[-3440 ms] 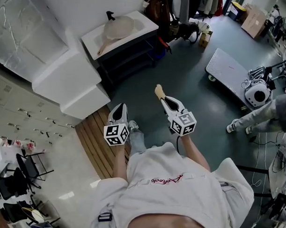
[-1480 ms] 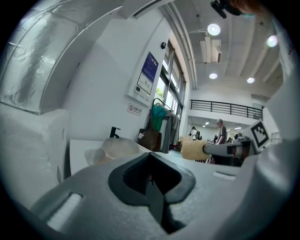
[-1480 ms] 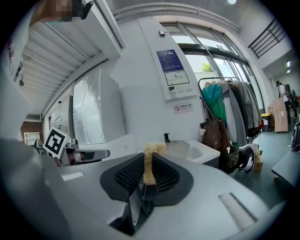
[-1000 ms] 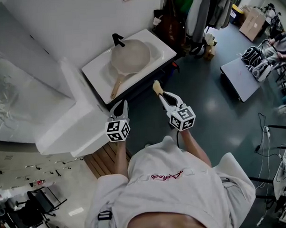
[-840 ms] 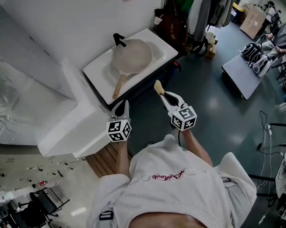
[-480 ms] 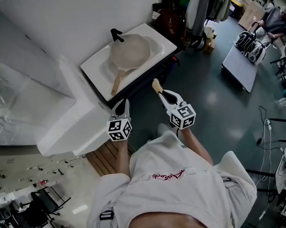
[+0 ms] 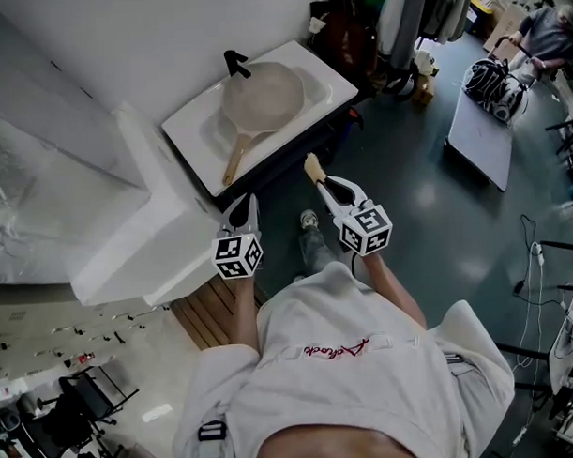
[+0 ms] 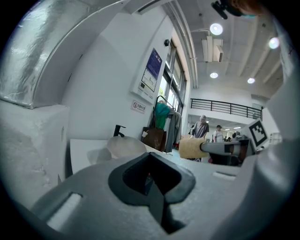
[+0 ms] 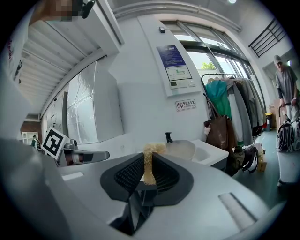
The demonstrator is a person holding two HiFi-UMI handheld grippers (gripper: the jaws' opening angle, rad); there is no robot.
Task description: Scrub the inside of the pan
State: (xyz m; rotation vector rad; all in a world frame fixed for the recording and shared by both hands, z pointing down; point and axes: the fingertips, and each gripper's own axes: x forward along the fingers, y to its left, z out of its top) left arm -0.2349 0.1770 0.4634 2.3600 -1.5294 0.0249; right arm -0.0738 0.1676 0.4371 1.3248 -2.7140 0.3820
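A beige pan (image 7: 263, 91) with a wooden handle (image 7: 233, 164) lies in the white sink (image 7: 333, 81) under a black faucet (image 7: 234, 61). My right gripper (image 7: 315, 174) is shut on a yellowish sponge (image 7: 311, 164), short of the sink's front edge and above the floor. The right gripper view shows the sponge (image 9: 149, 161) pinched upright between the jaws, with the pan (image 9: 180, 150) beyond. My left gripper (image 7: 241, 211) is shut and holds nothing, level with the right one. In the left gripper view the pan (image 8: 125, 146) lies ahead and the sponge (image 8: 191, 148) shows at right.
A big white block (image 7: 145, 214) flanks the sink on the left, with a dark cabinet (image 7: 293, 153) below the basin. Wooden slats (image 7: 209, 306) cover the floor at my left. A flat cart (image 7: 485, 132), a seated person (image 7: 542, 27) and hanging clothes (image 7: 401, 13) stand to the right.
The person has walked toward the sink, which is now larger and closer in the head view. A foot has stepped forward between the grippers. Both grippers keep their pose and the sponge stays held.
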